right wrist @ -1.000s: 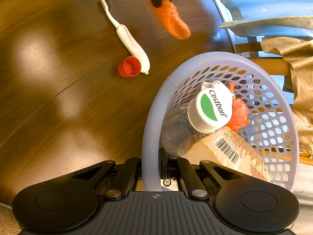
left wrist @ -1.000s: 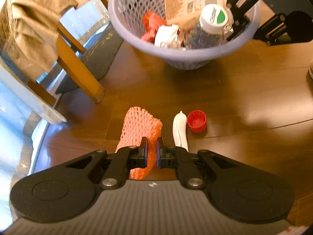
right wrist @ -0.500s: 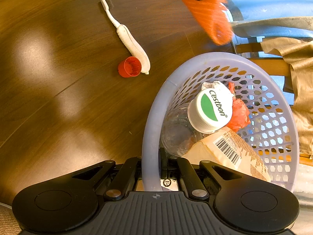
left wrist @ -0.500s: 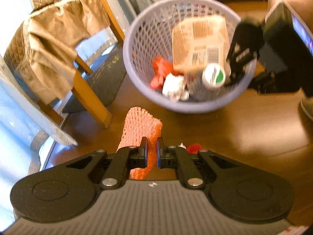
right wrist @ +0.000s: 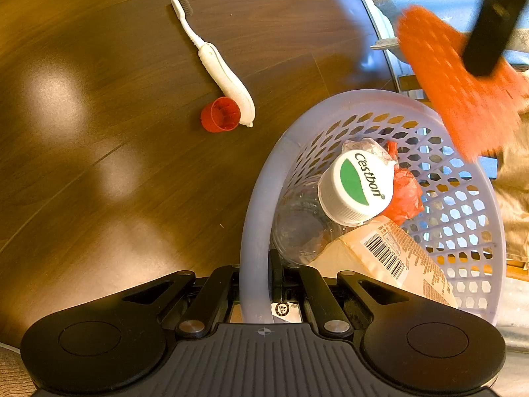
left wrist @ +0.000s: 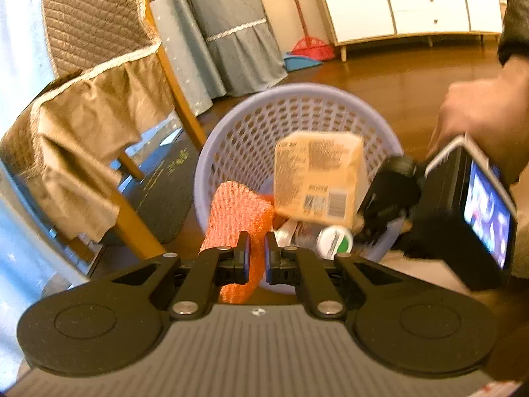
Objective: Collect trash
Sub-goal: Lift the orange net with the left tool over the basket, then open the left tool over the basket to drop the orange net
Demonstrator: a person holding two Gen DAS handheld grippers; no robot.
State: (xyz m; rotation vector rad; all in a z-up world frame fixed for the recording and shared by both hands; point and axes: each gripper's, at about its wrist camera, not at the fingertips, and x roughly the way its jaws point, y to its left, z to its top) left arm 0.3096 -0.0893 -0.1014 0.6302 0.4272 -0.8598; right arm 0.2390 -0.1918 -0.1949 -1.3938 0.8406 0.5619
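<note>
Your left gripper (left wrist: 256, 258) pinches the orange net (left wrist: 236, 211), your right gripper (right wrist: 256, 284) clamps the basket (right wrist: 256, 228) rim; toothbrush (right wrist: 218, 66) and red cap (right wrist: 221, 114) remain on the table (right wrist: 99, 132).

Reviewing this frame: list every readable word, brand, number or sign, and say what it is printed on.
"Cestbon": on the white-and-green bottle cap in the lilac plastic basket.
Barcode and small print on the tan cardboard box: too small to read; blurred in the left wrist view.
Small sticker between the right gripper's fingers: symbol unreadable.
Lit screen on the right gripper: blurred.
</note>
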